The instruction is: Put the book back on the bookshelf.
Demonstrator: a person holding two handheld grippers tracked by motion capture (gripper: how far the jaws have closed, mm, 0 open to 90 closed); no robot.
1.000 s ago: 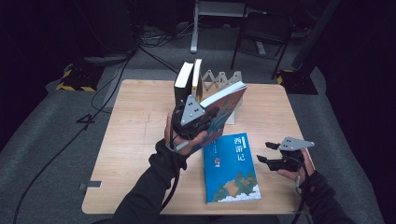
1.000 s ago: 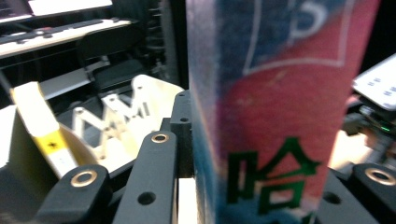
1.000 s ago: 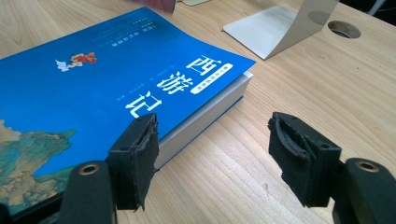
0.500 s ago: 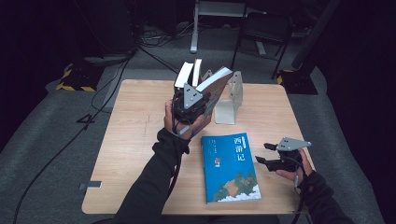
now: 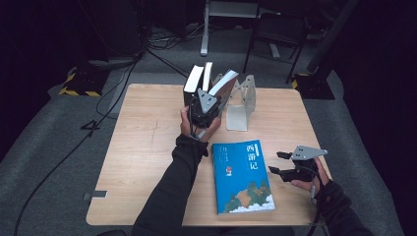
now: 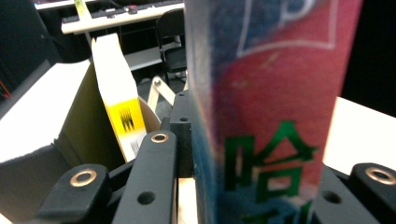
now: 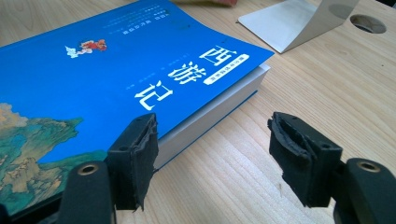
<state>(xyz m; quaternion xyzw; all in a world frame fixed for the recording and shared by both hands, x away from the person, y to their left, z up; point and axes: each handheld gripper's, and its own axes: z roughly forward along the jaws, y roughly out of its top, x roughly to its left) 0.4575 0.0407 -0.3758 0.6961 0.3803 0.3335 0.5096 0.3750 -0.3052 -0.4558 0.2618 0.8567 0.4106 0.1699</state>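
My left gripper [image 5: 211, 99] is shut on a thick book [image 5: 224, 82] with a red and blue cover [image 6: 275, 107]. It holds the book tilted, just right of two books standing at the table's far edge: a dark one [image 5: 193, 83] and a yellow-spined one [image 5: 208, 75]. In the left gripper view the yellow spine [image 6: 119, 102] is close on the left. A blue book [image 5: 243, 177] lies flat near the front edge. My right gripper [image 5: 279, 163] hovers open at its right side, and its pads [image 7: 140, 154] stand apart by the book's corner [image 7: 224, 93].
A grey metal bookend [image 5: 241, 105] stands to the right of the held book, its base plate [image 7: 289, 21] lying flat on the wooden table [image 5: 147, 147]. Chairs and cables are on the floor beyond the table.
My left gripper has carried the book toward the far edge and lower, tipping it from nearly flat to steeply tilted beside the standing books. The right gripper has stayed put.
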